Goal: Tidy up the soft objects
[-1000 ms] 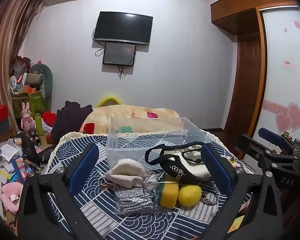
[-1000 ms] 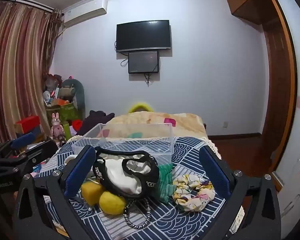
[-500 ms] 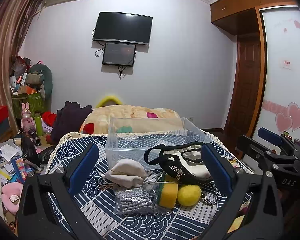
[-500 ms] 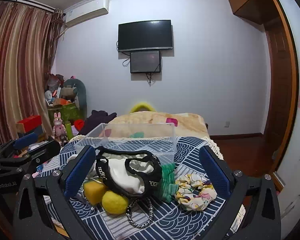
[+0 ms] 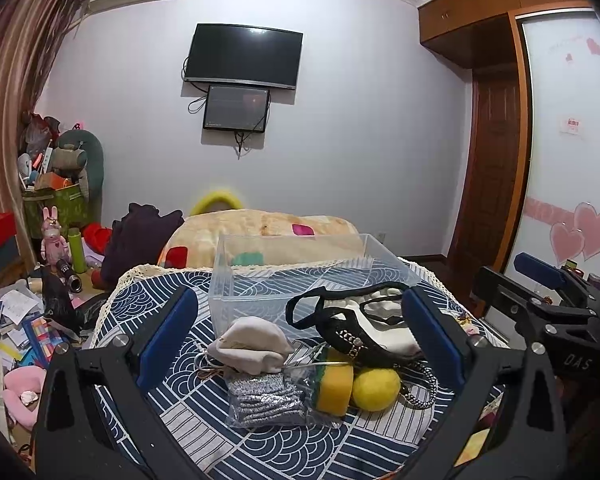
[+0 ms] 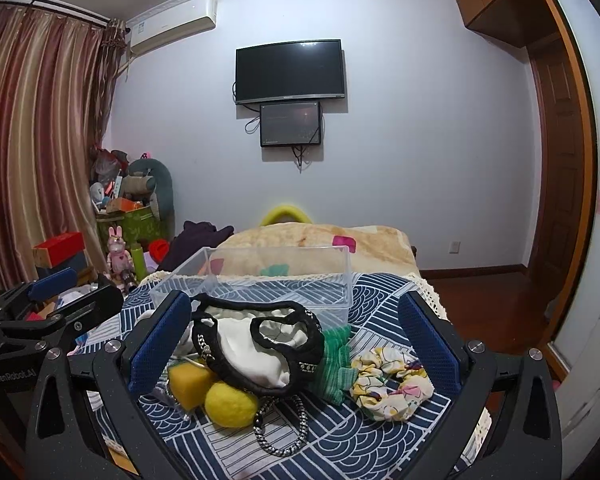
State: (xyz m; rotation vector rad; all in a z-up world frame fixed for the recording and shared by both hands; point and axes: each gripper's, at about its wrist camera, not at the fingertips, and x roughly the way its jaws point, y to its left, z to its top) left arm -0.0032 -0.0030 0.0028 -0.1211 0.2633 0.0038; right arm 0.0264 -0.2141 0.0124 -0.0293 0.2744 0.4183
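Item: soft goods awaiting sorting, lying on a table covered in a blue wave-pattern cloth.

Container: clear plastic bin is standing toward the far edge, holding nothing visible.

Contents, all lying outside the bin along the near half of the cloth:
- beige cloth pouch, sitting just in front of the bin's near wall;
- grey knit item in a clear bag, lying nearest the front edge;
- yellow-and-green sponge, touching the yellow felt ball;
- black-and-white chain-strap bag, slumping over sponge and ball;
- green knit cloth, lying beside the bag;
- floral scrunchie, lying toward the right edge.

Grippers: left gripper is hovering with its jaws spread wide, framing pouch and bag, gripping nothing. Right gripper is likewise spread wide, framing bag, green cloth and scrunchie, gripping nothing.

Change over the last second: the right gripper is drifting slightly, its view of the pile shifting a little; the left is staying almost fixed. No item is moving, no jaw is closing.

Assessment: the task is barely starting. Both grippers appear to be lining up a first pick, likely the bag.
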